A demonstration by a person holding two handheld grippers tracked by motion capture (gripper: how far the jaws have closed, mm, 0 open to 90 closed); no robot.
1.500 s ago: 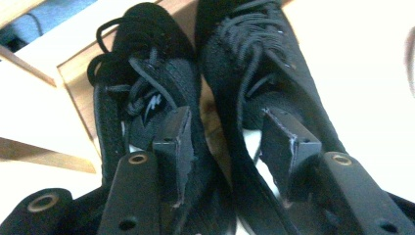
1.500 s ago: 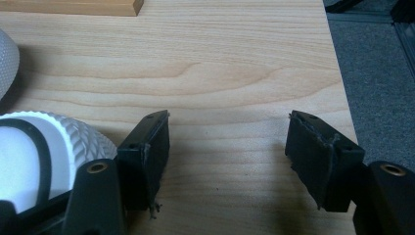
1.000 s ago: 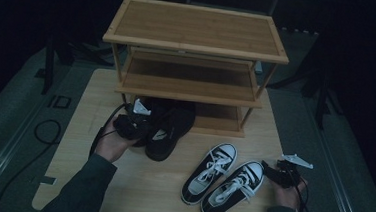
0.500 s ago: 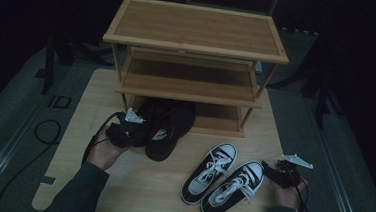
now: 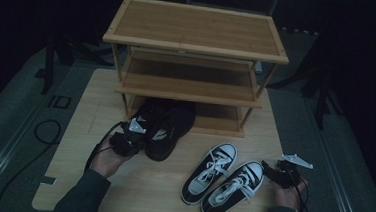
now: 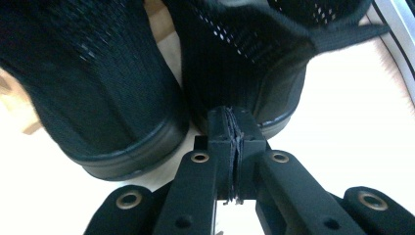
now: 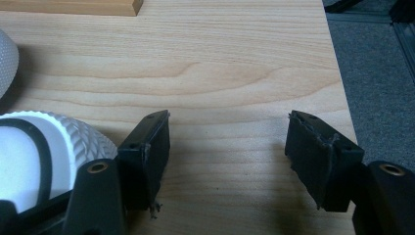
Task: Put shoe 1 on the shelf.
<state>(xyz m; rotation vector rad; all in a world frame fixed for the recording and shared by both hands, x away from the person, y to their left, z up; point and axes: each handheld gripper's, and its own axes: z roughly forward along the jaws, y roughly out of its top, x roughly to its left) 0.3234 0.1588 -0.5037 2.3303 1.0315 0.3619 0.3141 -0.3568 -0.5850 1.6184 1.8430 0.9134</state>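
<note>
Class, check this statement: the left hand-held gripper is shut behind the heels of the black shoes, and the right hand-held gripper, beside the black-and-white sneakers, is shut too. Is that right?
Not quite. The right hand-held gripper is open: the right gripper view shows its jaws standing wide apart over bare table. The rest holds: the left hand-held gripper is shut behind the black shoes.

Black shoes cropped by the top edge in the left hand-held gripper view, toes tucked in shadow under the shoe rack in the high view. Hard to tell whether heel fabric sits between the pressed-together pads. White-toed sneaker cut by the left edge beside the right hand-held gripper. Forearms cropped at the bottom edge.
</note>
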